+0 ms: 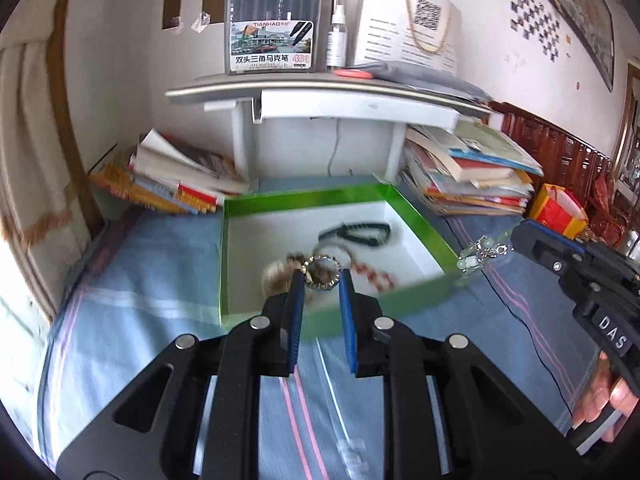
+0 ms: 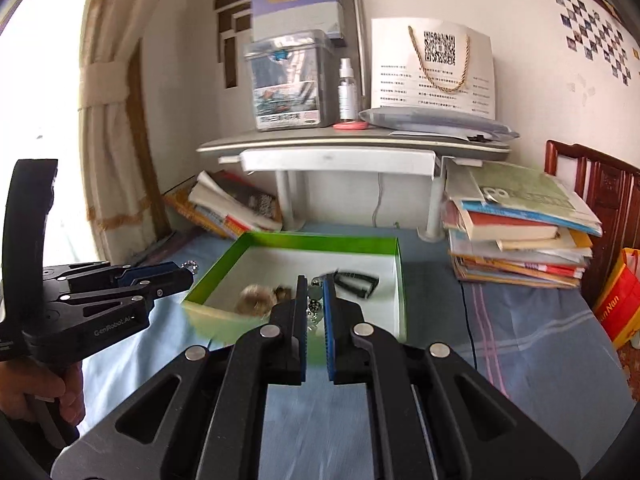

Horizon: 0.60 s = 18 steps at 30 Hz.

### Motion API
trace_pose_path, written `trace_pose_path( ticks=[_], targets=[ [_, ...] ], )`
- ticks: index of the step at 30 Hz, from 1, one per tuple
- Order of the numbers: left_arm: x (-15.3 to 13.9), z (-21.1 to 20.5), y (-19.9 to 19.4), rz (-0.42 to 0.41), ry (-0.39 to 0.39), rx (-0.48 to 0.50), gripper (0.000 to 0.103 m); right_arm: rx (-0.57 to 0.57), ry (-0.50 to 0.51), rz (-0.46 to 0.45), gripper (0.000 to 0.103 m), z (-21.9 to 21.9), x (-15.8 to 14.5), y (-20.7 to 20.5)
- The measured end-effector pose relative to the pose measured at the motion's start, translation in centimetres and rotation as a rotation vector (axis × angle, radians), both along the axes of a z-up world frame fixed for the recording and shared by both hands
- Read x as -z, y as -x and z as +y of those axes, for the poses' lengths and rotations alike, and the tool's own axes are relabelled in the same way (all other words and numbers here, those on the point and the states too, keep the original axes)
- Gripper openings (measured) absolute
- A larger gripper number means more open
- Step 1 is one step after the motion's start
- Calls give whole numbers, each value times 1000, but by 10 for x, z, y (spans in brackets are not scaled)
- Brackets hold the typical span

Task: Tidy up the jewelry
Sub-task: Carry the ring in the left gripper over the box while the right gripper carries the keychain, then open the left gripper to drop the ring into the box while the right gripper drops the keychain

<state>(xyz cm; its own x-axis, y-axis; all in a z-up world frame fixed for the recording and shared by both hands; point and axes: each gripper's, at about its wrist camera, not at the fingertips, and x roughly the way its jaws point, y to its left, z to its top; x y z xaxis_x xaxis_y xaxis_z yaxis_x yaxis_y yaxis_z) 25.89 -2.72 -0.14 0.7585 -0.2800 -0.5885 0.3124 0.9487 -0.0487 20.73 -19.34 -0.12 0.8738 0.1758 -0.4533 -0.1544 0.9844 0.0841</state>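
Note:
A green box [image 1: 416, 216] with a white inside sits on the blue cloth; it also shows in the right wrist view [image 2: 401, 276]. In it lie a black band [image 1: 358, 233], a red-white beaded piece [image 1: 374, 274] and a fluffy beige piece [image 1: 274, 276]. My left gripper [image 1: 322, 276] is shut on a silver ring-shaped bracelet [image 1: 322, 274] over the box's near side. My right gripper [image 2: 316, 296] is shut on a silver and pale-bead piece [image 2: 314, 308], which hangs by the box's right corner in the left wrist view [image 1: 478, 254].
A small raised shelf [image 1: 320, 84] behind the box carries a marker case [image 1: 274, 20], a spray bottle and a white paper bag. Book stacks lie on the left [image 1: 176, 176] and right [image 1: 472, 172]. A curtain hangs on the left, and a wooden bench and red bag stand on the right.

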Motion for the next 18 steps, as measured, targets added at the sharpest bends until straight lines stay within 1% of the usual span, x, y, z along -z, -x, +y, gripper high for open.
trace_pose_path(
  ticks=[2,3,6,9,11,13,14,15,16,17,18],
  targets=[
    [0,-5,-24,3,-7,-10,18,3,-5,22,7,-2,3,-26],
    [3,-8,-41,19,-10,-16,18,11,0,35,7,-2,8,-43],
    [20,-16,-79,66,-19,-24,18,27,3,67,7,-3,24,-75],
    [43,-19,-107,119,-28,-41,18,26,-36,132,8,-7,43,-102],
    [57,-20,-120,151,-30,-44,18,21,-32,175,8,-5,57,-117],
    [68,-18,-128,168,-31,-58,19,41,-24,191,9,-5,66,-123],
    [71,-17,-130,168,-27,-61,29,51,-23,199,14,-6,70,-125],
    [72,-16,-130,165,-32,-71,51,55,-26,204,28,-7,72,-125],
    [71,-14,-130,154,-37,-84,61,54,-38,208,40,-8,74,-124],
    [67,-12,-125,130,-37,-97,68,55,-52,202,40,-10,73,-120],
    [60,-9,-116,104,-37,-99,68,54,-59,189,40,-11,68,-114]
  ],
)
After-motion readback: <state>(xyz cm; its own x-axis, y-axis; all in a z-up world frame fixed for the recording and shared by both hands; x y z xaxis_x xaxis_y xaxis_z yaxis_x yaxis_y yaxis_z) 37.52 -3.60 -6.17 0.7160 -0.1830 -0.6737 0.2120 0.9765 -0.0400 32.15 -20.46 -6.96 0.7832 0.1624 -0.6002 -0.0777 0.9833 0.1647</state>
